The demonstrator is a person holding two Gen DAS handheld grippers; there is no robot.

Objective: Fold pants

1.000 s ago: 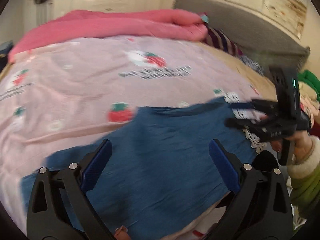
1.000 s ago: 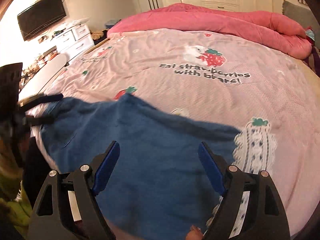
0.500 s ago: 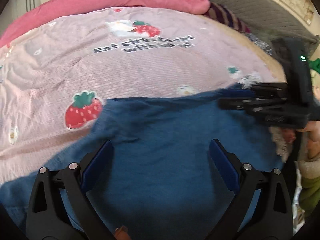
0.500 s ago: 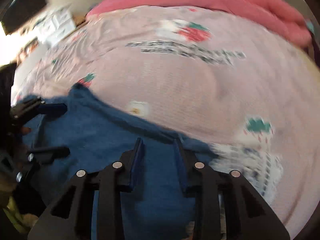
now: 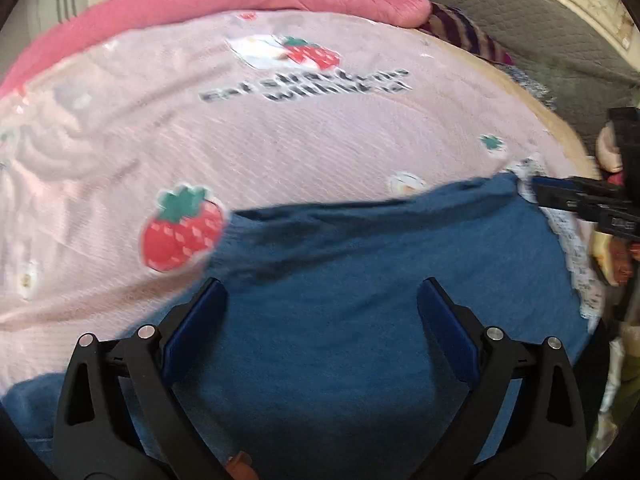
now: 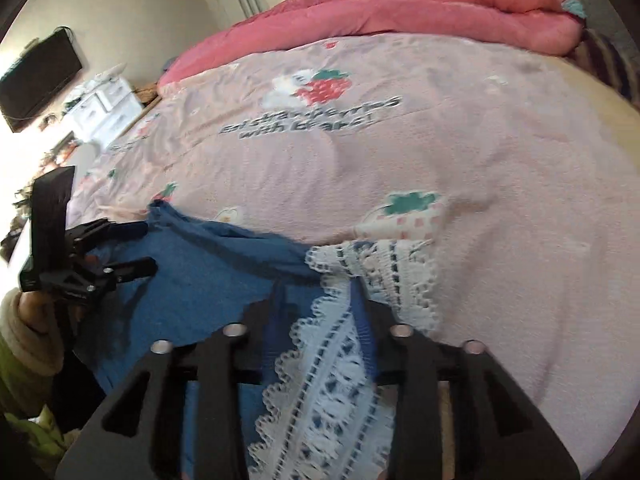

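Observation:
Blue pants (image 5: 360, 280) with a white lace hem (image 6: 332, 360) lie spread near the front edge of a pink strawberry bedspread (image 5: 280, 140). My left gripper (image 5: 322, 286) hovers open just over the cloth, with nothing between its pads; the right wrist view shows it (image 6: 148, 248) at the pants' left edge. At the pants' right corner my right gripper (image 6: 316, 292) has narrow jaws that are opening. The lace hem fills the gap between them and drapes back over the gripper's frame. The same gripper (image 5: 536, 192) shows in the left wrist view, at that corner.
A rolled pink duvet (image 6: 400, 12) lies across the far side of the bed. A grey headboard (image 5: 540, 32) and a striped pillow (image 5: 468, 32) are to the right. A wall TV (image 6: 36, 76) and a white dresser (image 6: 104, 108) stand left of the bed.
My right gripper went from wide open to narrow and shifted to the pants' lace hem at the right corner. My left gripper sank closer to the blue cloth and stayed open.

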